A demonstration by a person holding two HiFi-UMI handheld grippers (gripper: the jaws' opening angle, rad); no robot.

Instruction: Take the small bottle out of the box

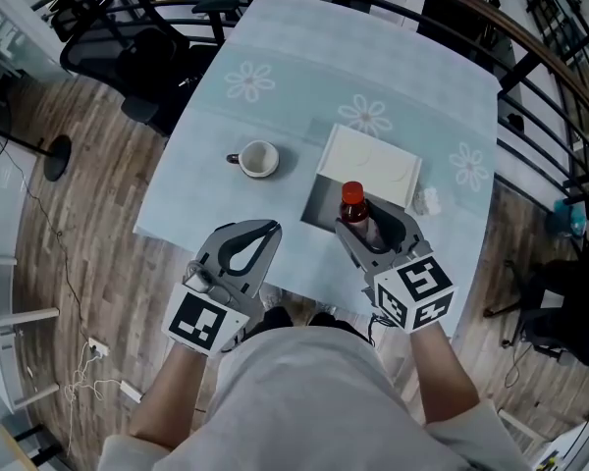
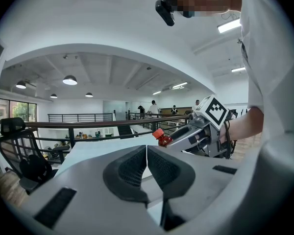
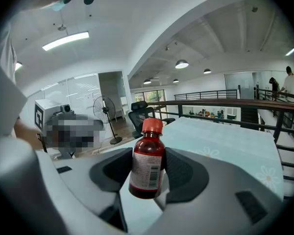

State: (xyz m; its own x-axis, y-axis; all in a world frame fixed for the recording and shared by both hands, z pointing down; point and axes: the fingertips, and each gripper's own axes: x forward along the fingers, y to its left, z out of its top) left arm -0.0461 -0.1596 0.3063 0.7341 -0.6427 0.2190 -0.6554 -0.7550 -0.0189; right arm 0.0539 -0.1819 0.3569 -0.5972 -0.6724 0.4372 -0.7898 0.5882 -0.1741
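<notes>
The small dark red bottle with the red cap (image 3: 148,156) stands up straight between the two pads of the right tongs (image 1: 369,223), which squeeze it at its label. Its bottom hangs in the air. In the head view it is over the near edge of the open white box (image 1: 373,160) on the pale blue flowered table (image 1: 275,86). The left tongs (image 2: 146,163) are pressed together with nothing in them, near the table's close edge, left of the bottle. A white mug (image 1: 258,159) sits left of the box.
</notes>
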